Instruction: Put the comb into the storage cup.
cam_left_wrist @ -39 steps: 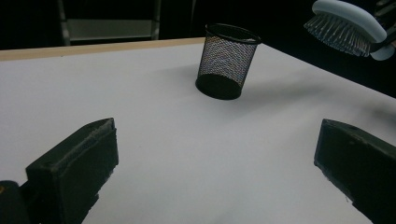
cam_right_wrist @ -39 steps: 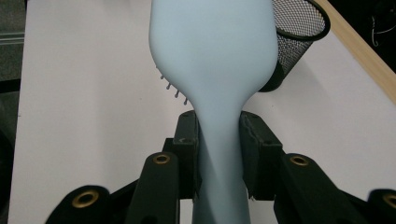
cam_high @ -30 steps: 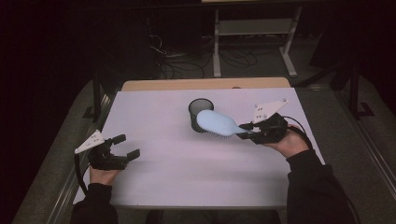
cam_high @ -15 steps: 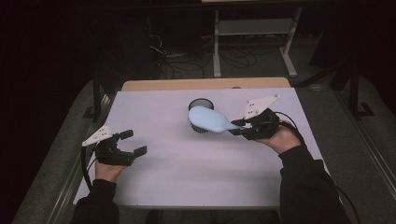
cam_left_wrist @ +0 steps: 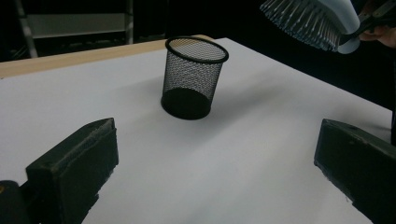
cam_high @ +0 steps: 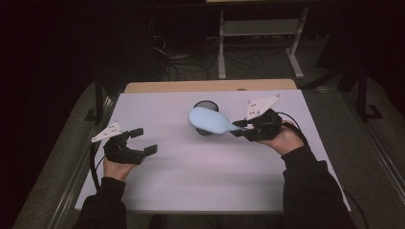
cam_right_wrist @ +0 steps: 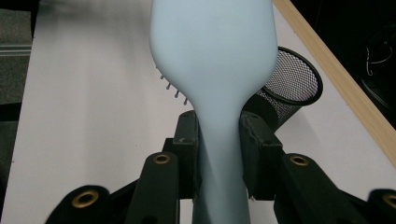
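Observation:
A light blue hairbrush (cam_high: 210, 121) (cam_right_wrist: 212, 60) hangs in the air over the white table, bristles down, its handle clamped in my right gripper (cam_high: 240, 128) (cam_right_wrist: 218, 140). Just behind and below the brush head stands a black mesh cup (cam_high: 206, 105) (cam_left_wrist: 192, 77) (cam_right_wrist: 292, 86), upright and open at the top. The brush's bristles (cam_left_wrist: 303, 21) also show at the top right of the left gripper view. My left gripper (cam_high: 143, 141) (cam_left_wrist: 212, 163) hovers low over the table's left side, jaws wide apart with nothing between them.
The white table top (cam_high: 200, 176) has a wooden strip (cam_high: 210, 86) along its far edge. Beyond it stand a metal shelf frame (cam_high: 258, 33) and cables on a dark floor. Grey rails (cam_high: 71, 171) run along both sides of the table.
My right gripper has carried the hairbrush leftward and a little higher, so its head now overlaps the mesh cup. My left gripper has shifted slightly forward and stays open.

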Demonstrator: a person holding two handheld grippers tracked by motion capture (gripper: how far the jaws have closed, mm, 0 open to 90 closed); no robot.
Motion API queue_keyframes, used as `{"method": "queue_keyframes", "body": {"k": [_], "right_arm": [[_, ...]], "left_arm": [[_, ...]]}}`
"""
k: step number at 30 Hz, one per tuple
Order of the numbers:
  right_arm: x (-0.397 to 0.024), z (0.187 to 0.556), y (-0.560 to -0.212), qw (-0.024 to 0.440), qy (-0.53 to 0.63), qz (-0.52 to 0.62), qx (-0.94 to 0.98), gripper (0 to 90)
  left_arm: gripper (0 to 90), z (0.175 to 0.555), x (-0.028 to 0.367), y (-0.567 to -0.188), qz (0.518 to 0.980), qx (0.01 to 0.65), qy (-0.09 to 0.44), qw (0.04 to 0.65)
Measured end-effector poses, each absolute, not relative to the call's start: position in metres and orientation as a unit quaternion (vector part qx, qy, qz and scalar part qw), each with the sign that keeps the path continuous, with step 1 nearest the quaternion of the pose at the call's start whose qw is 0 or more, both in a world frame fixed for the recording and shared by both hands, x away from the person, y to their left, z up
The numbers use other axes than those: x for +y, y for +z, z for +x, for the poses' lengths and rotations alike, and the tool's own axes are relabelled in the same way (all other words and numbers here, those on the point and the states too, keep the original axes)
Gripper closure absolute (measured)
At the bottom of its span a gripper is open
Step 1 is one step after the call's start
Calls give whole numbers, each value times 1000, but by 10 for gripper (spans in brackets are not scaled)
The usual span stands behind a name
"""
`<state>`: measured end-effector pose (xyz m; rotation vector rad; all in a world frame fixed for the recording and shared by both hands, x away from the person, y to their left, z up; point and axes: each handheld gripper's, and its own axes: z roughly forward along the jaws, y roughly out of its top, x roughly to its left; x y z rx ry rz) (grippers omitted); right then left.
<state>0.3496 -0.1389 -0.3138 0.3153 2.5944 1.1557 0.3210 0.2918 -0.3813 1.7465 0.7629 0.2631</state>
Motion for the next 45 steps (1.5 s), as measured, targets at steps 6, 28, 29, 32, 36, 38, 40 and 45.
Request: {"method": "queue_keyframes", "body": {"k": [6, 28, 29, 32, 36, 38, 40, 45], "right_arm": [[-137, 351, -311, 146, 405, 109, 896, 686], [-117, 354, -301, 157, 423, 97, 887, 686], [-117, 354, -300, 158, 424, 97, 886, 686], [-115, 355, -299, 160, 428, 96, 884, 686], [-112, 355, -297, 163, 430, 93, 883, 686], [-109, 356, -295, 164, 433, 93, 881, 686], [-107, 357, -295, 165, 435, 92, 880, 686], [-102, 358, -295, 170, 435, 89, 880, 686]], "left_arm": [[0, 326, 279, -374, 746, 318, 104, 575], [0, 346, 224, -333, 750, 285, 53, 594], [0, 346, 223, -333, 750, 285, 50, 595], [0, 347, 217, -330, 753, 282, 45, 594], [1, 349, 210, -326, 752, 277, 37, 596], [2, 350, 207, -323, 752, 275, 32, 598], [2, 352, 203, -321, 753, 273, 30, 598], [3, 354, 196, -318, 755, 271, 24, 596]]}}
